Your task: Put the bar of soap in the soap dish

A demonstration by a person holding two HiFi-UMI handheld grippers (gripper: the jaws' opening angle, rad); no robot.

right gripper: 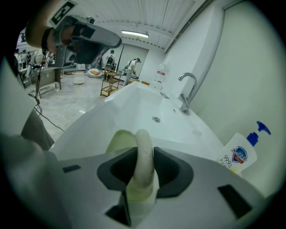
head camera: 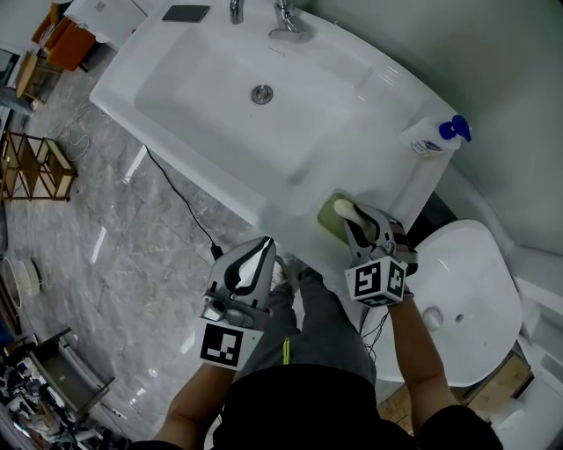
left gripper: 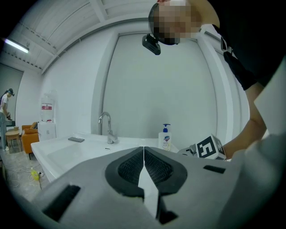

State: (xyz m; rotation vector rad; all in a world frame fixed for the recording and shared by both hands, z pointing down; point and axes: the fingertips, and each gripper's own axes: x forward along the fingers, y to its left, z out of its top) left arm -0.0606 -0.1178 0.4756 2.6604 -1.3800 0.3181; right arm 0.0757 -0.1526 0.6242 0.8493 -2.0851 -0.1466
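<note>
Left hand-held gripper [left gripper: 143, 154]: jaws pressed together, nothing between them. It's held off the sink's front edge, over the floor, beside the person's legs.

Right hand-held gripper [right gripper: 144, 152]: tilted down, pinching the bar of soap [right gripper: 142, 132] on edge. Pads sit on its two broad faces and the pale rounded end sticks out past the tips.

Green soap dish [right gripper: 115, 142] sits right under the soap, on the sink surface [head camera: 290, 198] at the near right corner. Soap is over the dish; can't tell if they touch.

Beyond that is the white basin, with the drain [head camera: 261, 93] mid-bowl. Pump bottle with a blue top [head camera: 433, 141] stands further along the right rim, apart from the dish. Faucet [head camera: 286, 22] is at the far edge, and a dark flat object [head camera: 186, 13] lies at the far left corner.
</note>
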